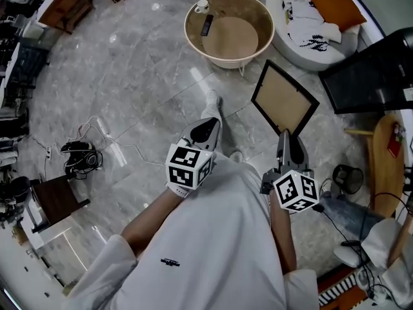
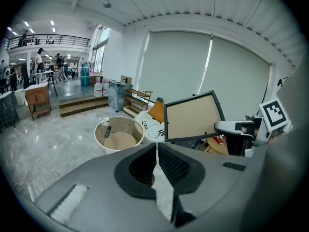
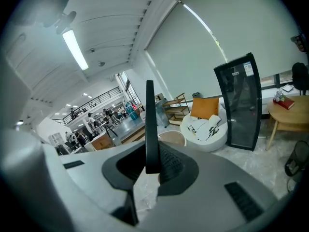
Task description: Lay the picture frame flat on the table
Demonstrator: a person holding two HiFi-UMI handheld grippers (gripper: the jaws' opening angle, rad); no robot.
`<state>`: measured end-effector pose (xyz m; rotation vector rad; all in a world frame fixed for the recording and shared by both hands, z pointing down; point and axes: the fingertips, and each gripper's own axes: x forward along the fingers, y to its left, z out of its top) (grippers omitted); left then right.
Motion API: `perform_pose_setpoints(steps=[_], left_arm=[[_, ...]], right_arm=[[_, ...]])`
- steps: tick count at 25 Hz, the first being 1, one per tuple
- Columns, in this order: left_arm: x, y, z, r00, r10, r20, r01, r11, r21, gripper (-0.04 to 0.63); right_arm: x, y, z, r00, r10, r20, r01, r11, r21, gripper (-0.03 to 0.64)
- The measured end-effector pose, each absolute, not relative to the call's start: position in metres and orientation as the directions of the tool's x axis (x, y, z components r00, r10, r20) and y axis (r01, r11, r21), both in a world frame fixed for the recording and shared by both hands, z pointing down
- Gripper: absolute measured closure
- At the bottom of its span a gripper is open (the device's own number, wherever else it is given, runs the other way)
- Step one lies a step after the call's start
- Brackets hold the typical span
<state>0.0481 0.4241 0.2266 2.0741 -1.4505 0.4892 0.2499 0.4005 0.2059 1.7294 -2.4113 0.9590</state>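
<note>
Right claw [image 1: 288, 139] gripping picture frame [image 1: 284, 99] by its edge, frame sticking up ahead, left claw [image 1: 206, 128] closed

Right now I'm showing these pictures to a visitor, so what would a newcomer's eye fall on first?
First, the black-edged picture frame, held up off the floor right of centre and clamped near a lower corner between the right gripper's fingers. Then the round table beyond it, carrying a cup and a remote. The left gripper hangs alongside, fingers shut on nothing.
</note>
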Motion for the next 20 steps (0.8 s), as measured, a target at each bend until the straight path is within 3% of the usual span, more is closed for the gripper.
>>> perform_pose_setpoints(steps=[20], left_arm=[[-0.084, 0.116, 0.232, 0.484, -0.636, 0.601, -0.873, -0.390, 0.291, 0.580]], right_arm=[[0.122, 0.131, 0.221, -0.256, -0.845, 0.470, -0.907, 0.043, -0.418, 0.565]])
